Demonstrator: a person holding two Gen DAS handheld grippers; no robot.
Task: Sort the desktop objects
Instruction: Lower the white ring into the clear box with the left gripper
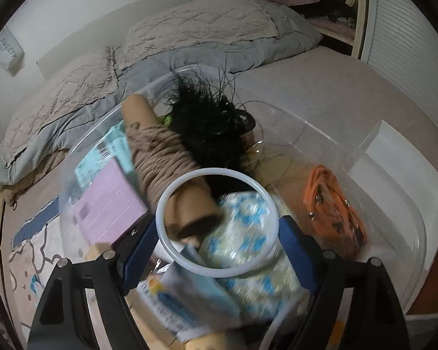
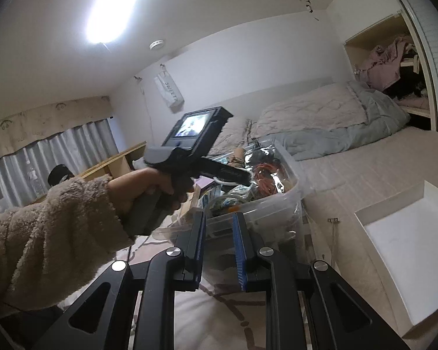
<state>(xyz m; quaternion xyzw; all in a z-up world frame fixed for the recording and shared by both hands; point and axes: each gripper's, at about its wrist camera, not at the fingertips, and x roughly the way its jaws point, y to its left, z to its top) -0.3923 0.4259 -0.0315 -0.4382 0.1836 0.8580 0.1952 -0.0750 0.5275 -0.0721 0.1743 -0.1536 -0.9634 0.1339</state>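
Bedroom with white walls, a bed [image 1: 321, 96] carrying a rumpled grey quilt [image 1: 189, 55], and an open wardrobe at the far side. On the bed sits a clear plastic bin [image 1: 417, 227], crowded with small things.

Left gripper [image 1: 217, 234]: its 2 blue-padded jaws stand wide apart just inside the near edge of the bin. Between them sits a white ring [image 1: 160, 224], spanning nearly the whole gap. Whether the pads actually press on the ring cannot be told; the picture is blurred there. Seen through and beyond the ring is a cardboard spool wound with beige yarn [image 1: 160, 157], lying tilted. Further ahead of the jaws is a tuft of black feathers [image 1: 207, 128]. To the left of the jaws lies a pink box [image 1: 108, 204]; to their right, an orange cord [image 1: 333, 204] against the bin's wall. Below the ring is a blue-and-white patterned packet [image 1: 248, 250].

Right gripper [image 2: 218, 250]: its jaws are a narrow gap apart and hold nothing. It hangs short of the bin, which lies straight ahead of the jaws. Ahead and left, a hand [image 2: 143, 186] in a fleecy beige sleeve grips the handle of the left gripper. A white open box [image 2: 400, 250] lies to the right of the jaws.
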